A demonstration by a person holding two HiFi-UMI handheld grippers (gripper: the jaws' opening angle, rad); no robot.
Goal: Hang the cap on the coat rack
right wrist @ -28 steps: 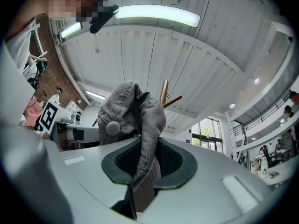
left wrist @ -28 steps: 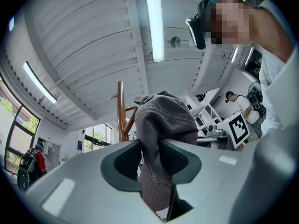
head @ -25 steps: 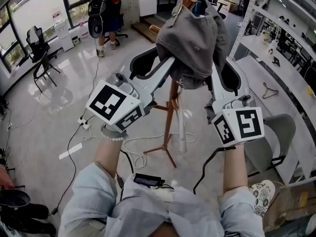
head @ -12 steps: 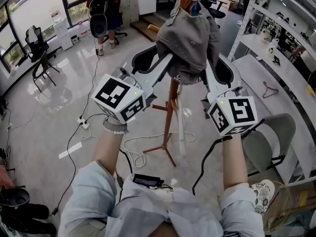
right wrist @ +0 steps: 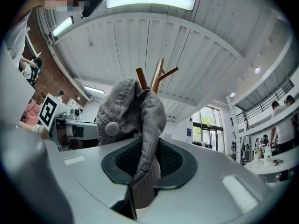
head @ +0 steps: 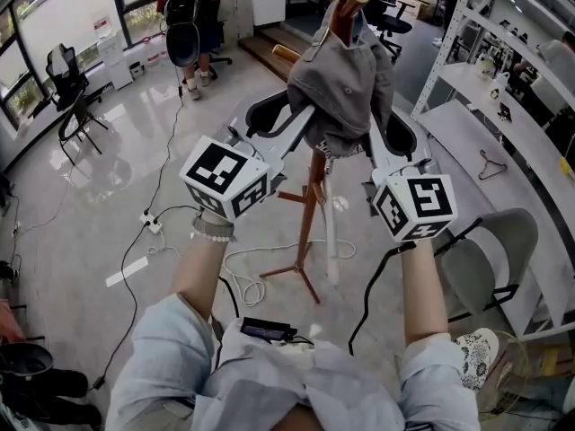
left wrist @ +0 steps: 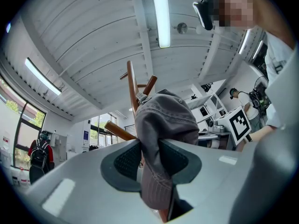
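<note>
1. The cap [head: 341, 79], upper centre, drapes over the top pegs of the coat rack [head: 308, 209].
2. Your left gripper [left wrist: 150, 160] and right gripper [right wrist: 142, 164] each clench its fabric.
3. You have yet to release it.

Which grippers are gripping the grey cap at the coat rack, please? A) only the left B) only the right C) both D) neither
C: fabric of the cap is pinched between the jaws of both the left gripper and the right gripper.
</note>
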